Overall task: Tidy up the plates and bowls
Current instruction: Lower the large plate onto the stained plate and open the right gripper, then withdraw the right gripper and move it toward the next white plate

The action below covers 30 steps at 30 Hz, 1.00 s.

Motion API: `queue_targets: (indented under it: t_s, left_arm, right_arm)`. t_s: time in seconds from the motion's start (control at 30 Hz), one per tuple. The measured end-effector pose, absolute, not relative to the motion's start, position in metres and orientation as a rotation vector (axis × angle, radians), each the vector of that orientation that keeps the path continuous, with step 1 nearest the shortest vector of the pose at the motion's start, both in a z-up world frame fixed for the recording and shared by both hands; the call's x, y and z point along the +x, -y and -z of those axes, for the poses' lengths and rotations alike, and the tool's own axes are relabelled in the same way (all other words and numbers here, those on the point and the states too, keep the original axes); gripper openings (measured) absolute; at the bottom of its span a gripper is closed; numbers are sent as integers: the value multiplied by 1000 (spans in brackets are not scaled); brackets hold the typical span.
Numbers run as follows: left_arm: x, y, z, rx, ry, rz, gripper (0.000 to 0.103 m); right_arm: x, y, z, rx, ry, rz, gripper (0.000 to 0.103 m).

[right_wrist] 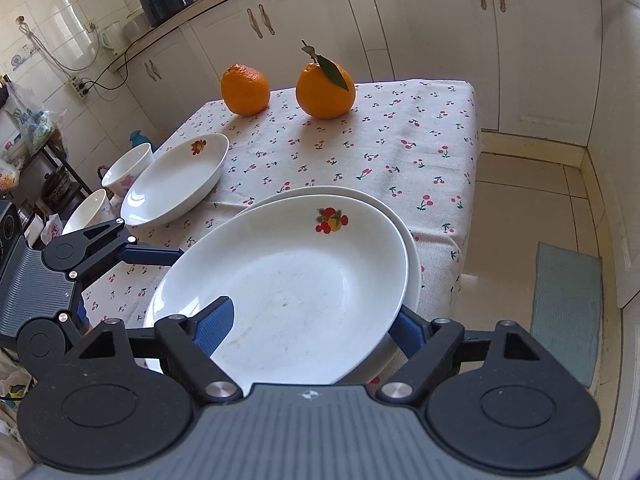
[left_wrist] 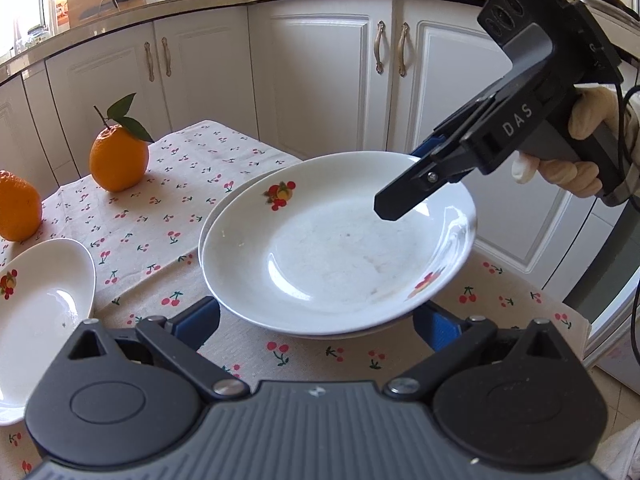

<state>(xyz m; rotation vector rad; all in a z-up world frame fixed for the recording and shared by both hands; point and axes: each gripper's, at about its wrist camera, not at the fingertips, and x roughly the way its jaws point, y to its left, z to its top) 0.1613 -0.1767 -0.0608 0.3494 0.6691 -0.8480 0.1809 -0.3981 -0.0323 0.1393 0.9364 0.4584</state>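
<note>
A white deep plate with fruit prints [left_wrist: 340,240] [right_wrist: 288,280] lies tilted on top of a second white plate [left_wrist: 248,188] [right_wrist: 412,240] on the cherry-print tablecloth. My right gripper [right_wrist: 312,326] [left_wrist: 400,196] has one finger inside the top plate and one outside its near rim; the jaws stand wide and do not look clamped. My left gripper [left_wrist: 320,324] [right_wrist: 132,264] is open, its blue fingers under the plate's near edge. A third white plate [left_wrist: 36,312] [right_wrist: 176,180] lies to the left. Two white bowls [right_wrist: 128,168] [right_wrist: 86,210] stand at the table's left edge.
Two oranges [left_wrist: 118,160] [left_wrist: 18,210] [right_wrist: 245,89] [right_wrist: 325,90] stand at the far side of the table [right_wrist: 420,140]. White cabinets [left_wrist: 320,72] run behind. Tiled floor with a grey mat [right_wrist: 566,312] lies to the right of the table.
</note>
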Motion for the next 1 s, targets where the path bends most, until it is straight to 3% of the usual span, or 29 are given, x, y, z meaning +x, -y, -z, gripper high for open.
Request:
queue_targets:
  t_s: [0.7, 1.0]
  left_arm:
    - [153, 168, 54, 302, -632, 852, 102]
    - [139, 150, 46, 268, -616, 822, 102]
  right_arm:
    - [171, 373, 32, -16, -1008, -333, 98]
    - [146, 358, 12, -46, -920, -339, 103]
